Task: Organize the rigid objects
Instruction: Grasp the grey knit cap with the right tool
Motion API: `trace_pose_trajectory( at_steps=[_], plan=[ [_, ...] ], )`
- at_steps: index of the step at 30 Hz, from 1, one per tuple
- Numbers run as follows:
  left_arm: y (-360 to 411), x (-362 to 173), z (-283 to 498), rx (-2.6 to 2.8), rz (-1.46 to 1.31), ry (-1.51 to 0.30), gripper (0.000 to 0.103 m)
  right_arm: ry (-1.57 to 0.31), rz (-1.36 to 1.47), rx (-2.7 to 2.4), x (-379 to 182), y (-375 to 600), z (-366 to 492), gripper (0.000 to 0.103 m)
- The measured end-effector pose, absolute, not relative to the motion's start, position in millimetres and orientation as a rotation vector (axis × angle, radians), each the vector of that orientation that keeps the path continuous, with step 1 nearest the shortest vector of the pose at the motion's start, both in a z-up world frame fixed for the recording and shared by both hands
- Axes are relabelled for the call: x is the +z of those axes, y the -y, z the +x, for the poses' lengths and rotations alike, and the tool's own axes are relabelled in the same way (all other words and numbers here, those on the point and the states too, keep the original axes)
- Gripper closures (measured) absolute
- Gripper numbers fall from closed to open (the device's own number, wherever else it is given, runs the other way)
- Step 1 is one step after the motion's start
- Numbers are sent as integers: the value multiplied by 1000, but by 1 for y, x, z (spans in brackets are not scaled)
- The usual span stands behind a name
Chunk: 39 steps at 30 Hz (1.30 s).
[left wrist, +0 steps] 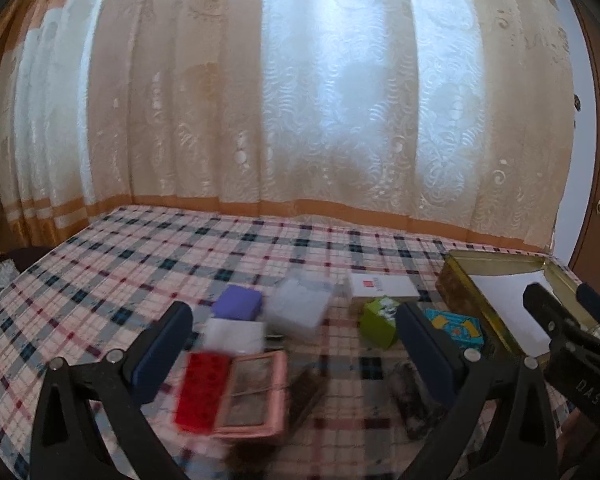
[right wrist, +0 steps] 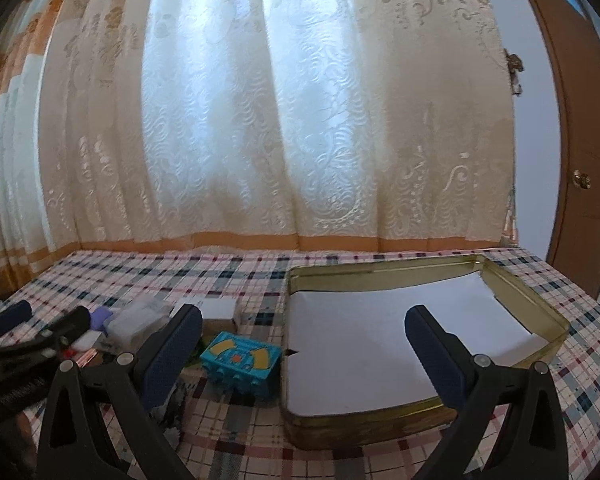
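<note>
In the left wrist view, my left gripper [left wrist: 296, 336] hangs open above a cluster of small boxes on the plaid cloth [left wrist: 140, 264]. Below it lie a red box [left wrist: 198, 388], a pink-framed case [left wrist: 256, 392], a white box [left wrist: 234, 336], a purple box [left wrist: 238, 302] and a translucent box [left wrist: 300, 306]. A green box [left wrist: 380, 320] and a blue patterned box [left wrist: 456, 326] sit further right. My right gripper [right wrist: 306, 340] is open and empty over the left part of the gold tin [right wrist: 380, 270], which is lined with white paper. The blue box [right wrist: 242, 360] rests just left of the tin.
A white box with a red label [left wrist: 380, 286] lies behind the green one. Two dark blurred items [left wrist: 414, 396] lie near the front. A curtain [left wrist: 300, 100] hangs behind the table's far edge and a brown door [right wrist: 580, 160] stands at the right.
</note>
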<state>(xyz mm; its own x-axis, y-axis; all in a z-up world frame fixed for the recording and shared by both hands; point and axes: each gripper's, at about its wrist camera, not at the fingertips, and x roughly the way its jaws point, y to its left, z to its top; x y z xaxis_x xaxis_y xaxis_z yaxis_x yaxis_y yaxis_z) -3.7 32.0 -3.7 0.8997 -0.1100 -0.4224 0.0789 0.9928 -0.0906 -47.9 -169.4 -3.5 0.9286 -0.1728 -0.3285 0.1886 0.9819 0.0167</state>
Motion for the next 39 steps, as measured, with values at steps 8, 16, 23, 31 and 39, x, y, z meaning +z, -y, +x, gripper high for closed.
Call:
trace_pose_trajectory(
  at_steps=[8, 16, 23, 31, 39],
  plan=[
    [-101, -15, -11, 13, -92, -574, 0, -442, 14, 63, -11, 139, -37, 3],
    [-103, -28, -25, -70, -39, -660, 4, -685, -33, 202, -38, 95, -3, 14],
    [-78, -30, -22, -165, -1, -705, 5, -832, 10, 250, -56, 98, 13, 55],
    [-57, -43, -1, -222, -79, -784, 24, -707, 51, 230, -36, 124, -7, 55],
    [-49, -43, 29, -239, -50, -791, 35, -660, 33, 210, -28, 131, -10, 55]
  ],
)
